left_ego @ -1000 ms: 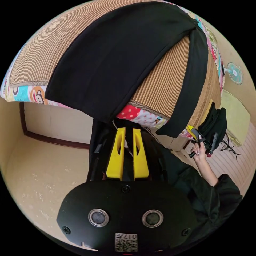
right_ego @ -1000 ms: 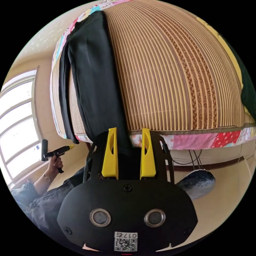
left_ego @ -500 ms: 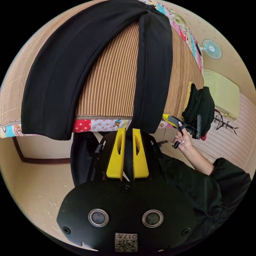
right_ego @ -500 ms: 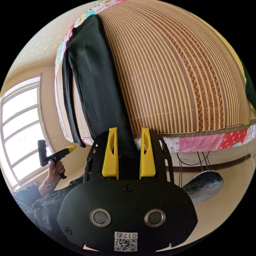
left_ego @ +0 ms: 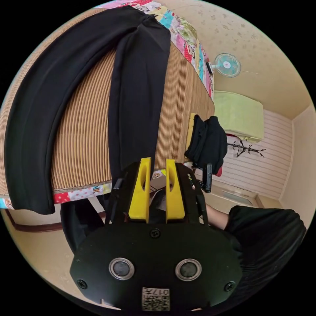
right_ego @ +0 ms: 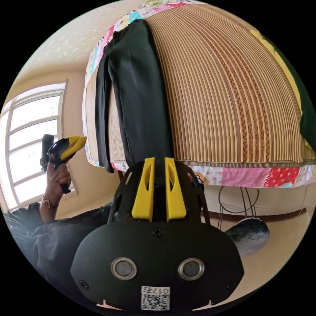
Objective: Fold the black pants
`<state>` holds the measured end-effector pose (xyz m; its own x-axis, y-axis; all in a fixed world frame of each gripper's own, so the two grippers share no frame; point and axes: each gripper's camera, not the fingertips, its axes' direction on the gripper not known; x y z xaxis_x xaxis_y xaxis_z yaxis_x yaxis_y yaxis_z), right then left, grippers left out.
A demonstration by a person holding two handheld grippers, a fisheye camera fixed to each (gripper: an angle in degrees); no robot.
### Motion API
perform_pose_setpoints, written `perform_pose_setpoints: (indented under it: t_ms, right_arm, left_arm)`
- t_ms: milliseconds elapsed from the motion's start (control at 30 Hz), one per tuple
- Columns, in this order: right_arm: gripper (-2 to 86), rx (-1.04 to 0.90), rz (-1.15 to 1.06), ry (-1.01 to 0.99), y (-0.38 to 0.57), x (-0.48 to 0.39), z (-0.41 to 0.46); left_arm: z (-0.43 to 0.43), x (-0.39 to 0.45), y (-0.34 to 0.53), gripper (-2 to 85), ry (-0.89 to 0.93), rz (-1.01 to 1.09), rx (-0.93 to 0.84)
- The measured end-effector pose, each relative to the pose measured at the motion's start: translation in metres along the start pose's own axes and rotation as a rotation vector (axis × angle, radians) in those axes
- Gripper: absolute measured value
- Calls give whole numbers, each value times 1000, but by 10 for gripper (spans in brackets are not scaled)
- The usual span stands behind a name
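Observation:
The black pants [left_ego: 138, 98] lie on a bamboo mat [left_ego: 82, 148] on the bed, legs spread, hems hanging over the near edge. In the right gripper view the pants [right_ego: 141, 98] stretch away from me, and my right gripper [right_ego: 159, 161] is shut on the hem of the nearer leg at the bed's edge. In the left gripper view, my left gripper [left_ego: 154, 161] sits just off the hem of one leg, its jaws a narrow gap apart with nothing between them. A hand holds that left gripper [right_ego: 74, 143] up in the air beside the bed.
A pile of black clothes [left_ego: 207, 141] sits on the bed's far corner. A fan [left_ego: 227, 65], a green cover [left_ego: 243, 115] and a coat rack [left_ego: 245, 151] stand by the wall. A window [right_ego: 29, 144], cables and a grey object [right_ego: 248, 233] on the floor.
My right gripper's jaws have come together on the pant leg's hem. The left gripper has risen beside the bed and its jaws have parted a little.

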<state>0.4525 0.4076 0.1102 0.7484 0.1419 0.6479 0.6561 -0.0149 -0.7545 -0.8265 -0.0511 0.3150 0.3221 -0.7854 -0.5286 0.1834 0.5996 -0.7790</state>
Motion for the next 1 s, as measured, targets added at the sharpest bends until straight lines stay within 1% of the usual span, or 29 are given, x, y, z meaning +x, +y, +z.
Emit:
perform_pose_setpoints:
  t_ms: [33, 100, 133, 167, 233, 333, 400, 467, 533, 600, 633, 667, 700, 733, 767, 800, 833, 867, 900, 967, 1000]
  right_arm:
    - [98, -25, 1, -9, -10, 4, 10]
    - [104, -147, -2, 33, -21, 8, 43]
    - [99, -188, -1, 112, -20, 8, 59]
    - [80, -164, -15, 206, -15, 4, 62]
    - [56, -161, -41, 270, -8, 2, 67]
    - [33, -137, -52, 208, 6, -3, 54]
    - [27, -85, -119, 142, 20, -21, 40]
    - [24, -35, -200, 46, 34, -53, 24]
    - [22, -19, -273, -40, 36, -78, 20]
    - [22, -45, -370, -121, 31, -102, 24]
    - [23, -82, -434, -153, 24, -113, 29]
    - [24, -153, -522, -162, 17, -119, 36]
    - [26, -208, -576, -157, 13, -118, 40]
    - [29, -343, -666, -157, 2, -109, 48]
    - [33, -436, -679, -178, -18, -90, 50]
    - [35, -459, -650, -177, -32, -78, 49]
    - [46, -436, -564, -156, -66, -54, 41]
    - [72, -360, -480, -165, -108, -33, 25]
    - [92, -312, -441, -182, -131, -24, 17]
    - [150, -131, -275, -224, -222, 4, -2]
    - [155, -89, -245, -234, -243, 8, -3]
  left_arm:
    - [-2, 1, 3, 77, 17, 4, -2]
    - [-5, -1, 10, 77, 25, 0, -8]
    - [-8, -3, 17, 78, 20, -5, -17]
    - [-11, -6, 26, 80, 13, -18, -27]
    - [-16, -12, 39, 89, 24, -37, -39]
    - [-27, -17, 59, 101, 45, -53, -79]
    - [-36, -13, 66, 102, 46, -33, -96]
    - [-45, 1, 70, 112, 17, 30, -109]
    - [-48, 12, 68, 119, -5, 83, -124]
    - [-50, 23, 64, 118, -5, 135, -144]
    - [-51, 28, 62, 110, -22, 161, -155]
    - [-55, 32, 62, 65, -74, 180, -150]
    - [-57, 34, 63, 43, -111, 192, -150]
    - [-61, 35, 65, 37, -153, 225, -166]
    - [-66, 34, 68, 33, -130, 247, -173]
    - [-71, 33, 71, 32, -112, 250, -165]
    - [-82, 29, 77, 29, -74, 243, -138]
    - [-92, 23, 81, 27, -41, 225, -125]
    - [-97, 20, 83, 27, -23, 217, -118]
    - [-118, 8, 93, 26, 58, 194, -68]
    - [-122, 4, 95, 25, 79, 189, -56]
